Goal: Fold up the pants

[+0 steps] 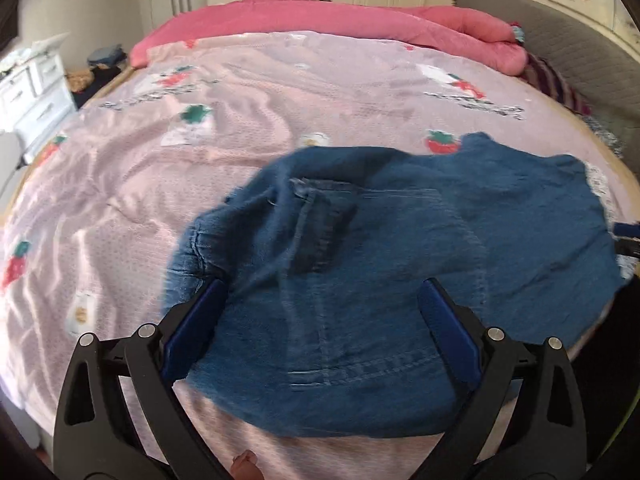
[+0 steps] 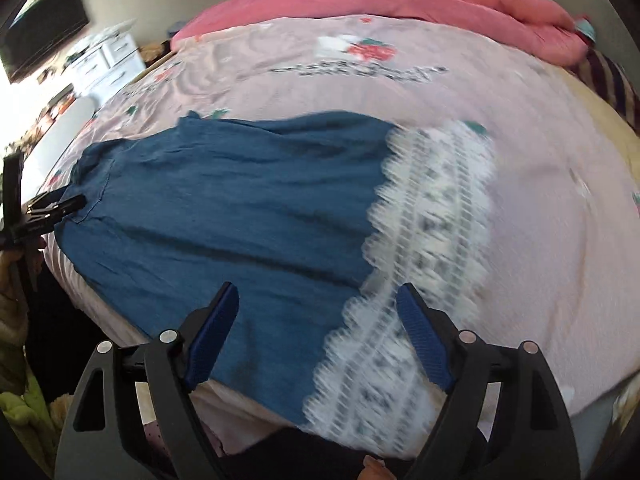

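Blue denim pants (image 1: 384, 240) lie spread on the bed near its front edge, waist and pocket seams toward the left wrist view. Their hem carries a wide white lace trim (image 2: 424, 240). My left gripper (image 1: 324, 292) hovers open over the waist end, blue pads wide apart, with denim below them but not pinched. My right gripper (image 2: 318, 296) is open above the hem end, one pad over denim, the other over lace. In the right wrist view the left gripper (image 2: 60, 206) shows at the far left edge by the pants (image 2: 224, 208).
A pink strawberry-print bedspread (image 1: 224, 128) covers the bed. A rolled pink quilt (image 1: 328, 20) lies along the far side. A white dresser (image 1: 32, 92) stands left of the bed, a grey headboard (image 1: 576, 52) right. A wall television (image 2: 44, 44) hangs at left.
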Demonstrator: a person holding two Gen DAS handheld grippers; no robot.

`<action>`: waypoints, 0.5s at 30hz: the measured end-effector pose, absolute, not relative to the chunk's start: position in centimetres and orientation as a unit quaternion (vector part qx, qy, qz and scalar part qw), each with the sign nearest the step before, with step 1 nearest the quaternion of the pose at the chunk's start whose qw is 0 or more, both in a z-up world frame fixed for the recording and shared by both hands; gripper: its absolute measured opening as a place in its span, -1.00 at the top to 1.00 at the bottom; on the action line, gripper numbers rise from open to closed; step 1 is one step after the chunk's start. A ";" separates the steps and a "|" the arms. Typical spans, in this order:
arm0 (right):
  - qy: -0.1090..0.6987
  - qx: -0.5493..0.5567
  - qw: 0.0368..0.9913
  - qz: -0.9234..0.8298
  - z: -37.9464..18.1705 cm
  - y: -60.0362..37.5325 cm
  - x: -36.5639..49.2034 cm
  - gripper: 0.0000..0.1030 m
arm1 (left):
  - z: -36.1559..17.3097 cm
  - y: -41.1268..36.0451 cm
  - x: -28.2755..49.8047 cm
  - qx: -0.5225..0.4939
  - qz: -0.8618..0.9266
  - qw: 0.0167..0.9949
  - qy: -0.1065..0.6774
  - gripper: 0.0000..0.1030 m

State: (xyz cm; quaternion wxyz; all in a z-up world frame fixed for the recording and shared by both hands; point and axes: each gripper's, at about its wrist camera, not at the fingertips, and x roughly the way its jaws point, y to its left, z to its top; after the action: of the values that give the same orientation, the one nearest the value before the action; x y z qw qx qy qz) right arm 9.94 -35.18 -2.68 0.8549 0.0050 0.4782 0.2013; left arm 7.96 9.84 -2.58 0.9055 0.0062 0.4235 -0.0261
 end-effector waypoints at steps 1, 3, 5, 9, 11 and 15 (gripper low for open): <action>0.476 0.014 0.855 0.205 -2.7 -35.5 9.8 -0.57 | -2.6 10.2 8.1 -0.004 -0.026 0.904 0.426 -0.78; 0.476 0.024 0.853 0.210 -3.1 -35.5 9.9 -0.59 | -2.7 11.1 8.4 -0.025 -0.026 0.903 0.429 -0.78; 0.475 0.016 0.853 0.216 -3.7 -34.8 10.1 -0.82 | -2.8 11.2 8.4 -0.025 -0.029 0.902 0.429 -0.78; 0.473 -0.012 0.855 0.212 -3.5 -33.5 10.1 -0.91 | -2.9 11.1 8.4 -0.021 -0.029 0.903 0.428 -0.78; 0.464 0.012 0.857 0.222 -2.6 -34.3 9.8 -0.89 | -2.6 11.1 8.2 -0.027 -0.034 0.905 0.424 -0.78; 0.436 0.060 0.873 0.207 0.1 -37.6 9.0 -0.89 | -1.1 10.9 7.4 -0.040 -0.046 0.908 0.414 -0.78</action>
State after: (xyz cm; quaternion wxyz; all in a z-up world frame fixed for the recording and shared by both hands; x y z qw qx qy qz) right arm 8.97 -37.62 0.06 0.8734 0.0605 0.4364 0.2073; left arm 7.38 10.90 -1.09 0.9084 -0.0405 0.4136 -0.0459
